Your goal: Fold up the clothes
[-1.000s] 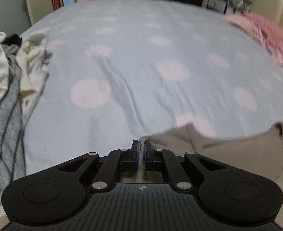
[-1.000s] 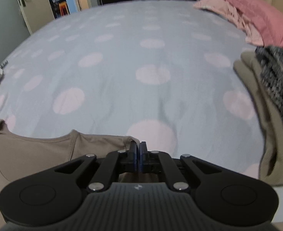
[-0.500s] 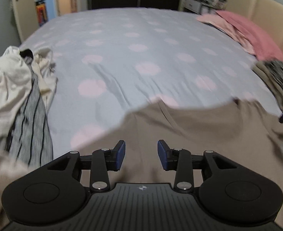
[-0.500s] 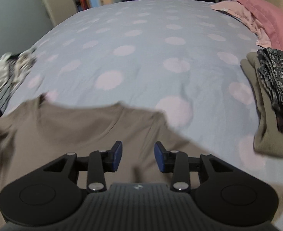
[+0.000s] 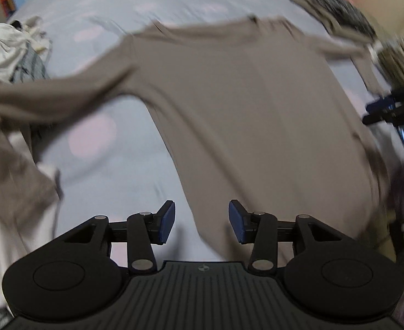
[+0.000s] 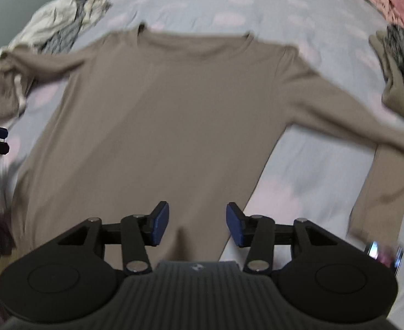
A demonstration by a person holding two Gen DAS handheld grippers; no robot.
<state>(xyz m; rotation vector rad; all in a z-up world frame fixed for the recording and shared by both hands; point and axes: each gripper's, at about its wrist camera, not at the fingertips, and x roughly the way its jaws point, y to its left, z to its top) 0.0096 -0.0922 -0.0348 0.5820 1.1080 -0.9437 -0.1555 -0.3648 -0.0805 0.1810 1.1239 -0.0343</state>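
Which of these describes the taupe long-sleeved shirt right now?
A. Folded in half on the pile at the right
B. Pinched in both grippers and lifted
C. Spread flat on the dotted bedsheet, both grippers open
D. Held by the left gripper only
C: the taupe long-sleeved shirt lies spread on the dotted bedsheet, and the left gripper and right gripper have their fingers apart, holding nothing.

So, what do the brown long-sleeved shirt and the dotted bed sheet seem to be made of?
Brown shirt: probably a thin knit jersey, perhaps cotton, with a matte finish. It lies limp and flat, and the sleeves drape softly. Motion blur hides the weave.
Bed sheet: likely woven cotton or a blend, matte pale blue with printed pink dots, showing soft wrinkles. The exact fibre cannot be told.
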